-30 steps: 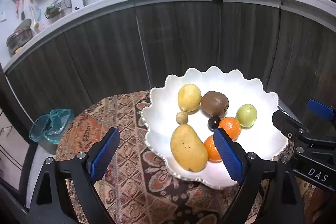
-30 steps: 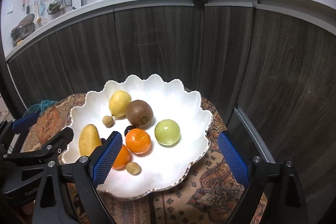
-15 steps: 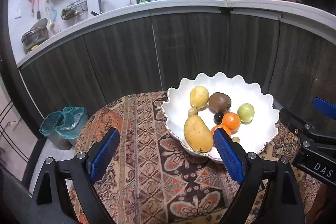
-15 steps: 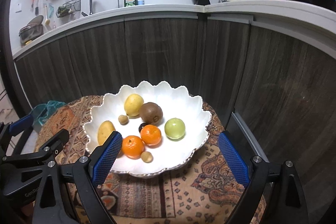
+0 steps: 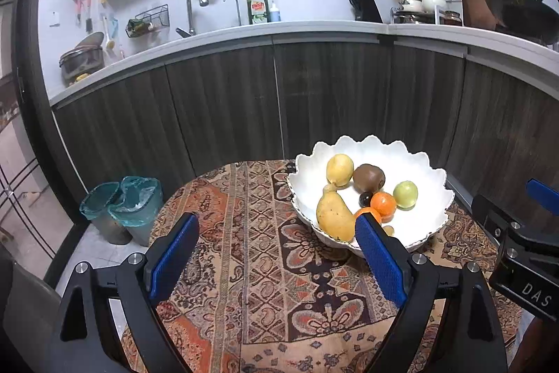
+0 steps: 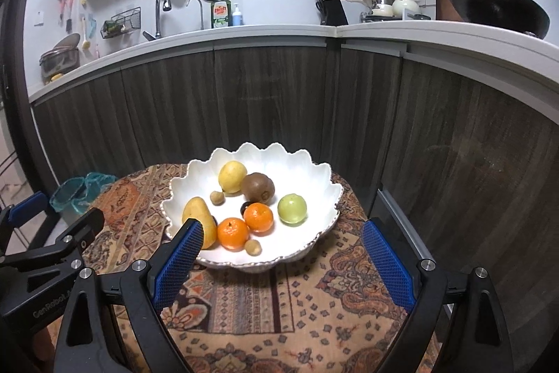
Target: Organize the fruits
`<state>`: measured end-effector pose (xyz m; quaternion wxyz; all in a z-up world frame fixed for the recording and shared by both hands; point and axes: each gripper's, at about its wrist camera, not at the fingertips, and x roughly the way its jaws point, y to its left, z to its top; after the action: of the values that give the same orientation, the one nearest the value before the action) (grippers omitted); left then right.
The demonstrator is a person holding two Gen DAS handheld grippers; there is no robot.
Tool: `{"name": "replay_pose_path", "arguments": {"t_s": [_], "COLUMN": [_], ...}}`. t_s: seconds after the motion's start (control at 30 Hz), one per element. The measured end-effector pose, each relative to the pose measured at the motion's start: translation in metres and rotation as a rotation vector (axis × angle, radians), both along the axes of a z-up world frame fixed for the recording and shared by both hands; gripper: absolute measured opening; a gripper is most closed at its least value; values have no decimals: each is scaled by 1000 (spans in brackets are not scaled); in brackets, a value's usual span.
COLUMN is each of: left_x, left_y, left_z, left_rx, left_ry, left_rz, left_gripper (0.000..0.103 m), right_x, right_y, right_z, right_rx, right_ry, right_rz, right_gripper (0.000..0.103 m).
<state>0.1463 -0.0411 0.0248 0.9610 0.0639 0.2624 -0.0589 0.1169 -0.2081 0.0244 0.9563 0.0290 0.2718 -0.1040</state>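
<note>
A white scalloped bowl stands on a patterned tablecloth. In it lie a yellow mango, a lemon, a kiwi, a green apple, two oranges, a dark plum and small brown fruits. My left gripper is open and empty, held back from the bowl on its left. My right gripper is open and empty, in front of the bowl.
The small round table stands close to dark wood cabinets under a white counter. Two bins with teal liners stand on the floor at the left. A wok sits on the counter at the right.
Both grippers have drawn back and up from the bowl, which now looks smaller and farther. Both stay open and empty. The fruits have not moved.
</note>
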Motion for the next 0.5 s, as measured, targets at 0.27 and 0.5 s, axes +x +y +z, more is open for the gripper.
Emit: {"name": "replay_pose_path", "arguments": {"t_s": [0.27,0.5], "left_x": [-17,-28], "left_y": [10,16], "left_z": [1,-7], "left_rx": [0,-9], "left_ry": [5,17], "left_rz": [34,49], "left_gripper": [91,91], "right_x": [-19,-33], "right_y": [4,9], "right_z": [2,-2], "right_rx": [11,12], "right_ry": [1,3], "right_rz": [0,-1], "right_gripper": [94,94]}}
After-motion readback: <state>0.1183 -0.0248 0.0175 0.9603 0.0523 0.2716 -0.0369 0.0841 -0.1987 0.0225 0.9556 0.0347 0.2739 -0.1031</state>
